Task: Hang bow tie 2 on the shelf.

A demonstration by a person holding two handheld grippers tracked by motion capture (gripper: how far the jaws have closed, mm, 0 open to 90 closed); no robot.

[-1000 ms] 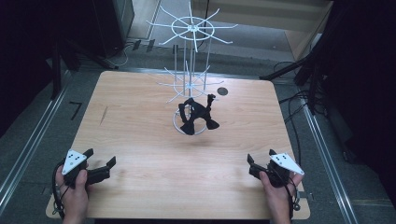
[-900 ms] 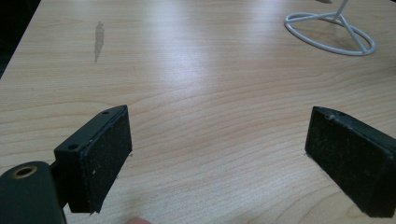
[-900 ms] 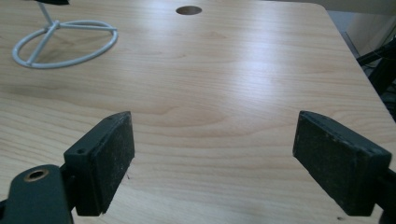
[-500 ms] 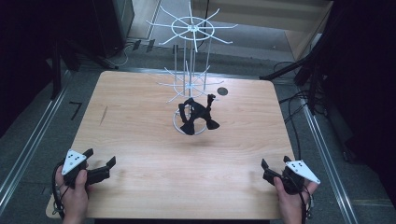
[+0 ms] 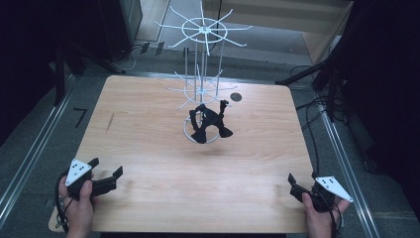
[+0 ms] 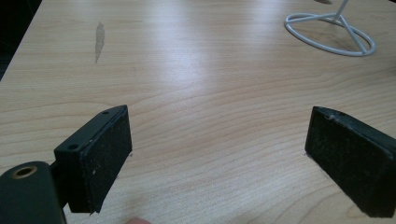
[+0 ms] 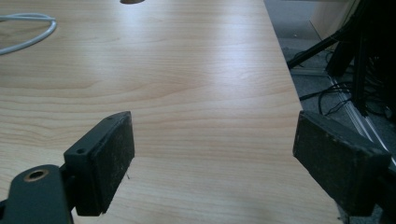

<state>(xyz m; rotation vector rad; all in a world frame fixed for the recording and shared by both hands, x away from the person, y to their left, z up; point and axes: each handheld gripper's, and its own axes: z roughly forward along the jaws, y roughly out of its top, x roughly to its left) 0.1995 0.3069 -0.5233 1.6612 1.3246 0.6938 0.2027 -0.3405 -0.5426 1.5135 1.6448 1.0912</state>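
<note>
A white wire rack (image 5: 200,74) stands on a ring base (image 5: 188,133) at the middle back of the wooden table (image 5: 148,114). Several small black items (image 5: 210,121) hang low on it, just above the ring. My left gripper (image 5: 106,167) rests open at the near left corner, held by a hand, and my right gripper (image 5: 293,186) rests open at the near right corner. In the left gripper view the gripper (image 6: 219,121) has only bare wood between its pads, with the ring base (image 6: 348,31) far ahead. The right gripper (image 7: 212,123) also holds nothing.
A small dark round spot (image 5: 236,97) marks the table behind the rack. The table's right edge (image 7: 285,79) runs close by the right gripper, with cables and stand legs (image 5: 317,106) on the floor beyond. A grey smear (image 6: 99,39) marks the wood at left.
The right gripper has drawn back and outward toward the near right corner. The left gripper and the rack have stayed put.
</note>
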